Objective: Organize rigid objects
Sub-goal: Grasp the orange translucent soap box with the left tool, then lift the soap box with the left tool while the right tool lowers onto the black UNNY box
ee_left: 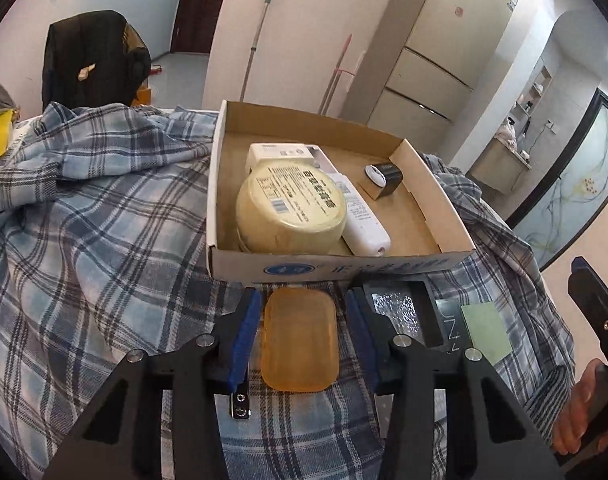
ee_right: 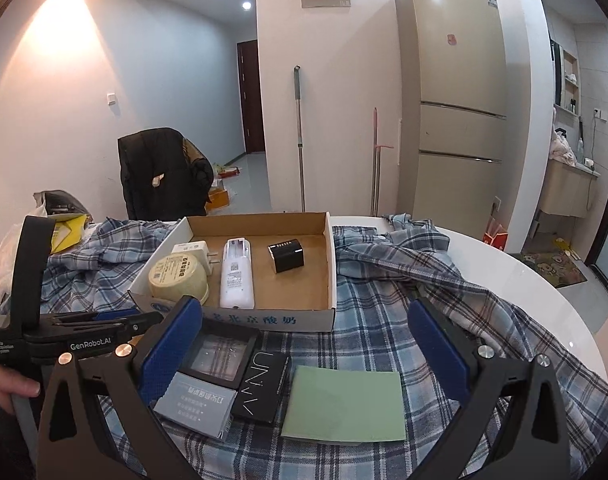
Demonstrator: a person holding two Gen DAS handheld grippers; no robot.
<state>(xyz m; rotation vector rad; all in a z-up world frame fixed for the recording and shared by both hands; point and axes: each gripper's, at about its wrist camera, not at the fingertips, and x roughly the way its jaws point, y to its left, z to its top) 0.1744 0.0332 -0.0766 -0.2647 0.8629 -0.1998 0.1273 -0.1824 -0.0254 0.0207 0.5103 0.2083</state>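
An amber translucent case [ee_left: 299, 338] lies on the plaid cloth in front of the cardboard box [ee_left: 340, 266]. My left gripper [ee_left: 301, 328] is open, its blue pads on either side of the case, apart from it. The box [ee_right: 332, 280] holds a round cream tub [ee_left: 291, 208], a white plug [ee_left: 277, 152], a white remote [ee_left: 362, 220] and a small black cube [ee_left: 384, 178]. My right gripper [ee_right: 306, 350] is open wide and empty above a black framed case [ee_right: 219, 354], a black UNNY packet [ee_right: 259, 384], a green card [ee_right: 346, 404] and a grey-blue card [ee_right: 197, 406].
A blue plaid shirt [ee_left: 83, 220] covers the round white table [ee_right: 524, 276]. A chair with a black jacket [ee_right: 163, 172] stands behind the table. Yellow bag [ee_right: 69, 230] at far left. Fridge [ee_right: 456, 92] and mops stand by the wall.
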